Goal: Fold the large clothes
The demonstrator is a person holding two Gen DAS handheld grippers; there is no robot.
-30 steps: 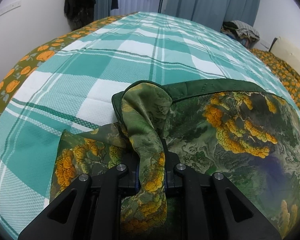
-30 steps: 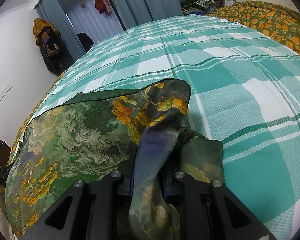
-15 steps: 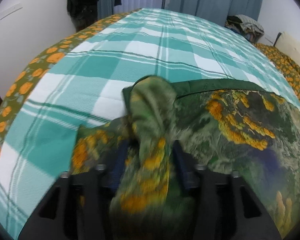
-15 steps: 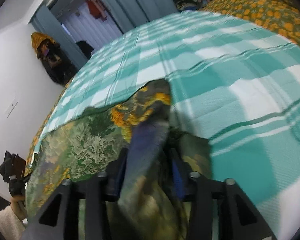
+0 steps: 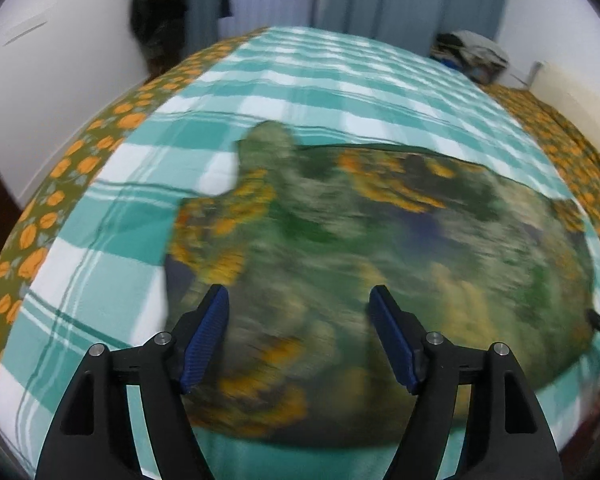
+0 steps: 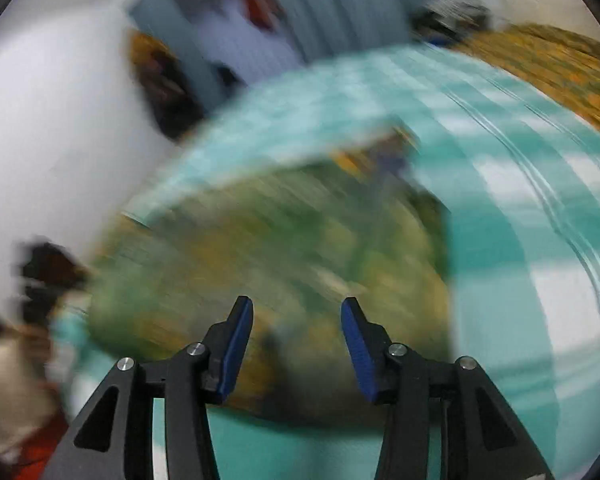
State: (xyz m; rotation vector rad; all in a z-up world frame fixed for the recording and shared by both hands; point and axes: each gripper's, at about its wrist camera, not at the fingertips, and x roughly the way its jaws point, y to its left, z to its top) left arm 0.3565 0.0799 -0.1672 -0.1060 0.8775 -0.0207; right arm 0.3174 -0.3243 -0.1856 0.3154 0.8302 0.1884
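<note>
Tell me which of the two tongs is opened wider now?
The left tongs: the gap between its blue pads is clearly wider than that of the right tongs. Neither holds the printed green garment.

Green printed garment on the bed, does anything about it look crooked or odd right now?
One oddity: at the far left corner of the garment, a flap sticks out beyond the straight far edge onto the plaid bedcover. Motion blur hides finer detail.

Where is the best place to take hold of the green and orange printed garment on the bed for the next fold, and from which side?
Probably the small flap sticking up at the far left corner of the green and orange printed garment. It rises off the teal checked bedcover, so the open left gripper could close on it from the near side. Blur hides finer detail.
</note>
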